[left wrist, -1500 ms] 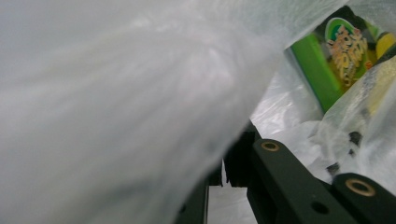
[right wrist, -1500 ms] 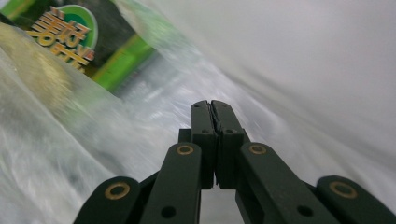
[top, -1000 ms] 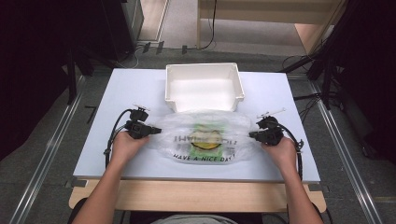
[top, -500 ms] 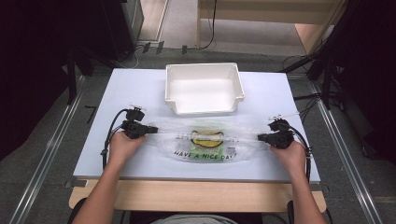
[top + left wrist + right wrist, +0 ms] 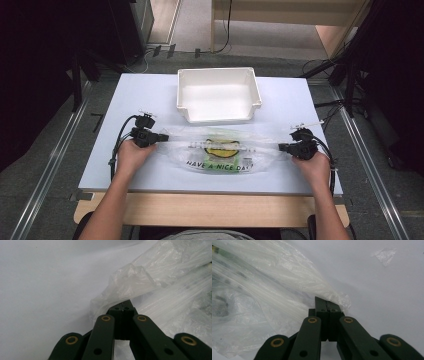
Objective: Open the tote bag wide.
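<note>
- On the counter, just in front of the white tray, lies a clear plastic bag – yellow smiley print, "HAVE A NICE DAY" facing me, pulled out flat btwn my two hands.
- L tongs: clenched on the bag's left end. The left gripper view shows both black jaws pressed together w/ crumpled film caught at the tips and fanning out to the right.
- R tongs: clenched on the bag's right end. In the right gripper view the jaws meet w/ a pinch of plastic at the tips; the rest of the film spreads off to the left.
- Bag runs across the counter in a taut line from one set of tongs to the other – creases in the film streak along its length.
- Tray sits apart from the bag, near the counter's far edge, open side up.
- Small scrap of clear film lies on the counter off the R tongs, apart from the bag.
</note>
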Available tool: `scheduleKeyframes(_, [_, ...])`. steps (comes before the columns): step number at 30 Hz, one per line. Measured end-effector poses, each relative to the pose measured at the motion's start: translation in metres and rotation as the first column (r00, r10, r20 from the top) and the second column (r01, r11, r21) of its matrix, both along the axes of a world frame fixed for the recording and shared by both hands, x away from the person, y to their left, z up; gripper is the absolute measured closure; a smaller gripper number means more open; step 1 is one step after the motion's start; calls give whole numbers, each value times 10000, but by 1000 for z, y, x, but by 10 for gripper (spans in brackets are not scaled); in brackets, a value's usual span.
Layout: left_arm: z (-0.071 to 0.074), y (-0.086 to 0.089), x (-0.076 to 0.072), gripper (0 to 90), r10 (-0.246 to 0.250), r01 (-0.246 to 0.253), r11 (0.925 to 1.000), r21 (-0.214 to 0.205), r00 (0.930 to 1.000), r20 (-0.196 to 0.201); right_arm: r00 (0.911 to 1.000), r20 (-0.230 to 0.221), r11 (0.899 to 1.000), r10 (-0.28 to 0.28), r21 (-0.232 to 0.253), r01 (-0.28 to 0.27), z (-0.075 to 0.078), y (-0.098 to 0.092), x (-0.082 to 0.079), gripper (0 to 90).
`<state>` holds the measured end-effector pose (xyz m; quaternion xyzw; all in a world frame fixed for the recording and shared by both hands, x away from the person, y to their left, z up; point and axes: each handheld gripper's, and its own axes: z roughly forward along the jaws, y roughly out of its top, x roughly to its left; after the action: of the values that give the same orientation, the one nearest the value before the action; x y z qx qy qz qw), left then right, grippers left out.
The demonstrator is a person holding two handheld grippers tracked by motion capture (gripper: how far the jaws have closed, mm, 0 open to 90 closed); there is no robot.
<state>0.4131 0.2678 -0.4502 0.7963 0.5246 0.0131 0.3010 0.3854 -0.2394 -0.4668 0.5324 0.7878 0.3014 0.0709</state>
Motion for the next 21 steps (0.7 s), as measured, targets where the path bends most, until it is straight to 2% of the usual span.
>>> scheduleKeyframes(3, [0, -1, 1, 900, -139, 131, 9996, -236, 9994, -322, 9999, -18, 9996, 108, -263, -109, 3, 3, 1, 900])
scheduleKeyframes(4, [1, -3, -1, 900, -226, 212, 9991, -374, 9990, -389, 9999, -45, 9998, 154, -159, -155, 3, 3, 1, 900])
scheduleKeyframes(6, [5, -8, -3, 900, -436, 424, 9978, -501, 9988, -224, 9995, 33, 9994, 312, 116, -313, 6, 5, 0, 900])
scheduleKeyframes(9, [13, -14, -7, 900, -748, 749, 9966, -347, 9972, 39, 9980, 382, 9986, 514, 91, -517, 14, 10, -4, 900])
scheduleKeyframes(11, [16, -17, -10, 900, -784, 789, 9961, -383, 9968, 153, 9964, 557, 9978, 639, 154, -648, 18, 11, -6, 900])
scheduleKeyframes(16, [28, -25, -13, 900, -1137, 1157, 9911, -662, 9930, 334, 9934, 851, 9945, 772, 649, -828, 29, 15, -11, 900])
scheduleKeyframes(19, [33, -35, -13, 900, -1380, 1407, 9876, -692, 9895, 423, 9910, 1008, 9939, 885, 571, -945, 35, 22, -12, 900])
scheduleKeyframes(21, [33, -40, -12, 900, -1449, 1473, 9865, -709, 9887, 381, 9900, 1052, 9917, 941, 771, -1025, 38, 27, -10, 900])
